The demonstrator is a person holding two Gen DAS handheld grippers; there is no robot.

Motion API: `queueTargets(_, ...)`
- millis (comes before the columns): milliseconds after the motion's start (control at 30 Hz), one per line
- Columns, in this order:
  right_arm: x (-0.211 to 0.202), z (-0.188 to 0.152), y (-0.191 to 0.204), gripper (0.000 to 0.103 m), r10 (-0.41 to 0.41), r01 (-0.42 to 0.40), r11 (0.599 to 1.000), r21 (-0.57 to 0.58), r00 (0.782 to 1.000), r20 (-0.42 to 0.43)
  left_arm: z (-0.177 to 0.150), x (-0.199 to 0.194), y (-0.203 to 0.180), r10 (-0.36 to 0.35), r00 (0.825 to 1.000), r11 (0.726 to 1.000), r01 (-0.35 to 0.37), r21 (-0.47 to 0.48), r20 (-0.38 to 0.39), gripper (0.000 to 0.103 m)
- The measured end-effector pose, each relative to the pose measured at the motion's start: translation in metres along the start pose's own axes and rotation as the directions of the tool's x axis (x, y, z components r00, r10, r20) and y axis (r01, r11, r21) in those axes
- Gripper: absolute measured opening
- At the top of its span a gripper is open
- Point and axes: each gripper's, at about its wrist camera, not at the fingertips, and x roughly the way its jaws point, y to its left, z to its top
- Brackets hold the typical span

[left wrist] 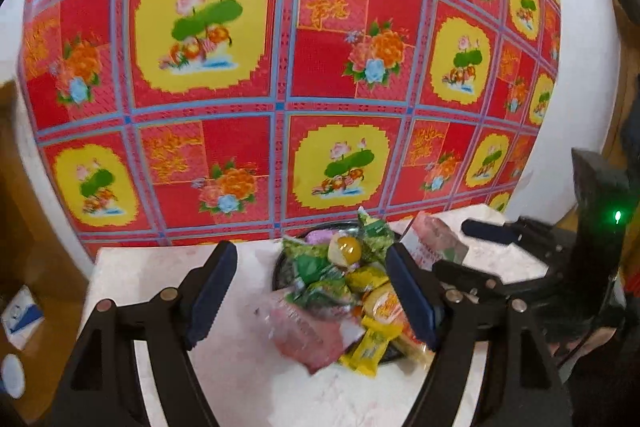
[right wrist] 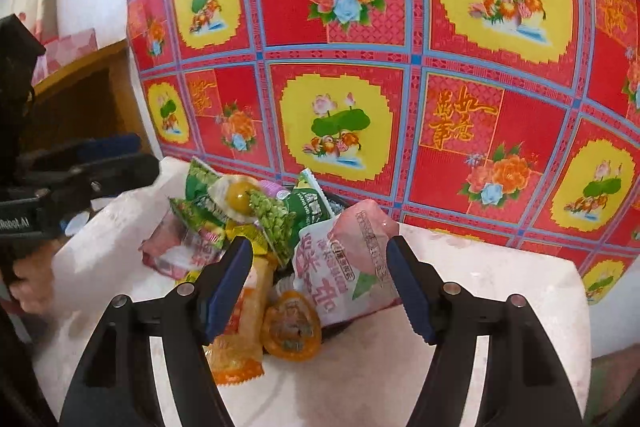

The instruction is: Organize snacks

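A dark round tray (left wrist: 282,269) on a white marble table (left wrist: 168,275) is heaped with wrapped snacks: green packets (left wrist: 320,267), yellow packets (left wrist: 370,347), a clear egg-shaped jelly (left wrist: 345,250) and pink packets (left wrist: 306,335). My left gripper (left wrist: 310,297) is open above the heap's near side. My right gripper (right wrist: 318,285) is open, with a pink packet (right wrist: 344,269) between its fingers and an orange jelly cup (right wrist: 290,331) and orange packet (right wrist: 236,355) below. The green packets (right wrist: 276,217) and egg jelly (right wrist: 238,197) lie beyond. Each gripper shows in the other's view, the right one (left wrist: 492,231) and the left one (right wrist: 116,159).
A red, yellow and blue flower-patterned cloth (left wrist: 280,67) hangs behind the table. A brown wooden shelf (right wrist: 84,99) stands at the left. Bare tabletop (right wrist: 500,279) shows to the right of the heap.
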Motion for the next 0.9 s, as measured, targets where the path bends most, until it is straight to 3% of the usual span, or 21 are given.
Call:
queueTargets(267,-0.042,-0.009,0.021,0.071,-0.029,0.03,0.999,-0.034,0.999,0.025,-0.03,-0.043,-0.031,0.032,0.999,0.994,-0.032,0.102,0.003,0.08)
queueTargets(433,-0.067,-0.026,0.042,0.071,-0.034,0.034,0.998,-0.045,0.999,-0.005,-0.057,-0.066,-0.051,0.046,0.998,0.994,-0.041,0.102,-0.041,0.08)
queueTargets(567,-0.091,-0.041,0.054,0.071,-0.026,0.026,1.0,-0.013,1.0,-0.004,-0.077,-0.083,-0.064,0.05,0.998,0.994,-0.046,0.103,-0.034,0.08)
queueTargets(900,-0.135,-0.077,0.068,0.071,-0.099,0.097,0.995,0.036,0.994,0.04,-0.109,-0.12,-0.081,0.087,0.996,0.993,-0.087,0.076,-0.002,0.08)
